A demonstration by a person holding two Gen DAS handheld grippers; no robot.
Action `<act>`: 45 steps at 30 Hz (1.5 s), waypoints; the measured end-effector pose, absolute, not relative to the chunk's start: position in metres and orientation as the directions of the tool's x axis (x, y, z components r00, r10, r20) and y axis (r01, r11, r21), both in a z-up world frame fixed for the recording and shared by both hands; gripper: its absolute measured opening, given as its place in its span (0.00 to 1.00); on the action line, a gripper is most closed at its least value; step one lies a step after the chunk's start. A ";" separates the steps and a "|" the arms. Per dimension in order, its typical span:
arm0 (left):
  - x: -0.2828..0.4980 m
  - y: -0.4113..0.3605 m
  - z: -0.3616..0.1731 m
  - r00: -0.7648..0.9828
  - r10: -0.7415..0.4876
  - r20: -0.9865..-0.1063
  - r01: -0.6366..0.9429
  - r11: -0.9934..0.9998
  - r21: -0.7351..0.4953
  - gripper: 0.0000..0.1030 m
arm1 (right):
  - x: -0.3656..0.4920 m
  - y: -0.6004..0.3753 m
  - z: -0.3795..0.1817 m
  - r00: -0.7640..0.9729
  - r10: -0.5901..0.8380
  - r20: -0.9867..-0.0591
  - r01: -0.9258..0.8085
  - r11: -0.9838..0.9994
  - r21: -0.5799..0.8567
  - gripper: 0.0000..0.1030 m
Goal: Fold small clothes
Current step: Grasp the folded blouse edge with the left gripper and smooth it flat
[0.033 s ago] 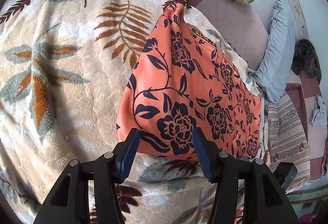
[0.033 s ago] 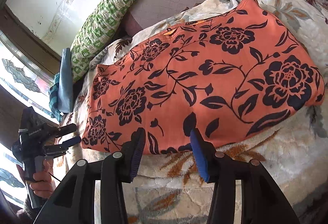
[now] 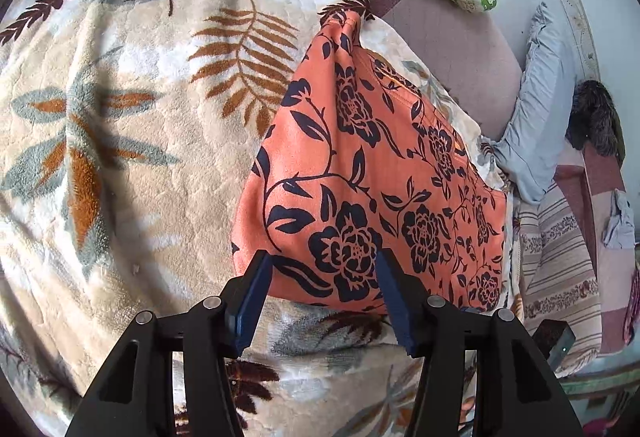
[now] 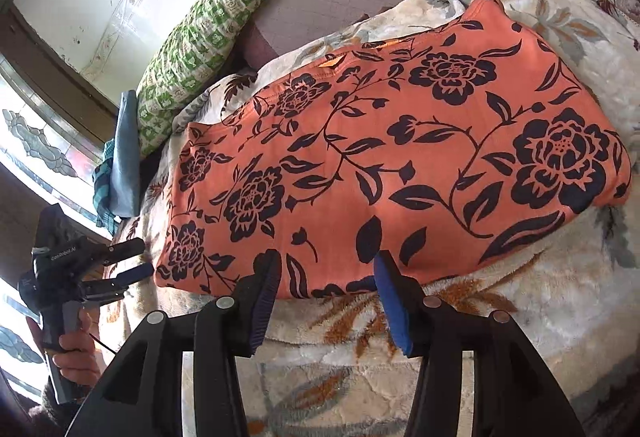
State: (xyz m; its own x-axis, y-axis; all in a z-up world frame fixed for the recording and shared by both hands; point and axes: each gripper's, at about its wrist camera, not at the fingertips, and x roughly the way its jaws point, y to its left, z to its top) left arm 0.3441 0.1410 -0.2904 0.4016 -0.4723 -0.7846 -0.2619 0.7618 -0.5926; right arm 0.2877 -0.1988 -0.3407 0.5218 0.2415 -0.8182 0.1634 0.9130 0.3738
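Claws both stood apart and empty, left gripper [image 3: 322, 297] and right gripper [image 4: 326, 293] each just short of the orange cloth [image 4: 392, 173] on the blanket [image 3: 120, 157].

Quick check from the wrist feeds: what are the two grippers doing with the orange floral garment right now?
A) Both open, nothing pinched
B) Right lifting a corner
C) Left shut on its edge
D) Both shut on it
A: the left gripper and right gripper both stand open at the near edge of the orange floral garment, which lies flat on the leaf-print blanket.
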 end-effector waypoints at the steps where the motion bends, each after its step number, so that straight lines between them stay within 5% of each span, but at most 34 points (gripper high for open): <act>1: 0.345 0.146 -0.291 0.402 -0.477 -0.782 -0.270 0.754 -0.599 0.53 | 0.288 -0.196 -0.340 0.524 0.230 -0.820 0.155 0.921 0.357 0.54; 21: 0.450 0.186 -0.323 0.351 -0.544 -0.762 -0.355 0.676 -0.646 0.53 | 0.339 -0.105 -0.349 0.561 0.092 -0.823 -0.080 0.995 0.057 0.57; 45: 0.513 0.137 -0.362 0.285 -0.543 -0.790 -0.322 0.722 -0.612 0.53 | 0.350 -0.144 -0.347 0.551 0.036 -0.834 0.038 0.997 0.068 0.58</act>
State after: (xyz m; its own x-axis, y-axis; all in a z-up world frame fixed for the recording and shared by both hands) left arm 0.5125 0.1368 -0.3620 0.2848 -0.5430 -0.7900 -0.3221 0.7220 -0.6124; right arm 0.3502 -0.1440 -0.3468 0.5510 0.0355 -0.8337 0.0380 0.9970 0.0676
